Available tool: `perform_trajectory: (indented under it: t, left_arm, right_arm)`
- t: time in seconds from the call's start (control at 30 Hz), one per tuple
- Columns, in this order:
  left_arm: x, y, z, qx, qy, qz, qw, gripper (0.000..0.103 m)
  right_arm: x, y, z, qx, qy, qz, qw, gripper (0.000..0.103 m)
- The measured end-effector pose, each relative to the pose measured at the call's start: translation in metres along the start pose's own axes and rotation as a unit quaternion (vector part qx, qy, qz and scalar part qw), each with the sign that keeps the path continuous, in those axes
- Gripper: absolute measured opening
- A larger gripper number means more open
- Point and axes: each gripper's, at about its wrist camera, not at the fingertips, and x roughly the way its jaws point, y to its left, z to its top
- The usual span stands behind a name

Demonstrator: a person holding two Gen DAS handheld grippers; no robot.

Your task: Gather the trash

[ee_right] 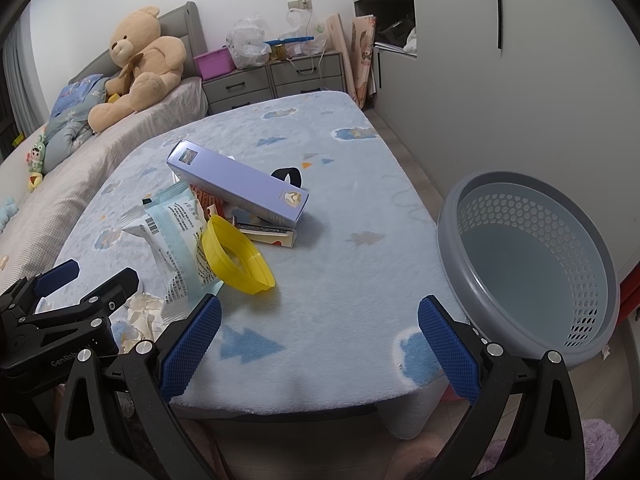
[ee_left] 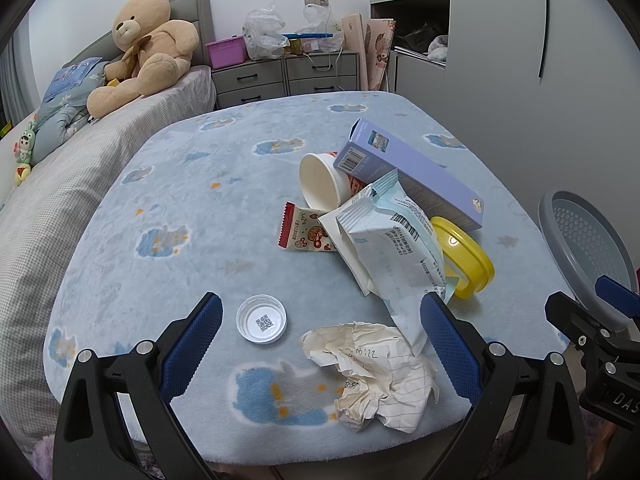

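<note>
Clearly, the crumpled paper [ee_left: 376, 376] lay nearest, just ahead between the wide, empty left tongs [ee_left: 320, 344]; the right tongs [ee_right: 320, 344], equally wide, faced the basket [ee_right: 528, 264].

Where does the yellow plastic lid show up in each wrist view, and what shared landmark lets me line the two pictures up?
Left wrist: the yellow lid sits right of centre, partly under the white-and-teal wrapper.
Right wrist: the yellow lid is left of centre, tilted, with the wrapper on its left.
Shared landmark: the purple box lies just behind the lid in both views.
</note>
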Motion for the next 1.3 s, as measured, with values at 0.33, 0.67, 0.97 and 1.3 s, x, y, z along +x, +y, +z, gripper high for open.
perform_trajectory:
  t: [0.33,0.67,0.97,1.3]
  left_arm:
    - [-0.006,0.027,-0.015,-0.026,0.004,0.004,0.9996,0.095]
    - [-0.014,0.023,-0.040,-0.018,0.027,-0.026,0.9991,0.095]
    - [-0.002,0.002,-0.047,0.003,0.045,-0.048,0.9979,0.095]
    - [0.028,-0.017,-0.042,0.005,0.077,-0.067,0.9948,0.095]
  right_arm:
    - [-0.002,0.009,-0.002,-0.006,-0.005,0.006,1.000,0.097]
    - [-0.008,0.005,-0.001,0.001,-0.010,0.020,1.000,0.097]
    - [-0.014,-0.004,0.002,0.013,-0.012,0.035,0.999,0.097]
    - [-0.013,-0.010,0.004,0.023,-0.006,0.048,0.999,0.097]
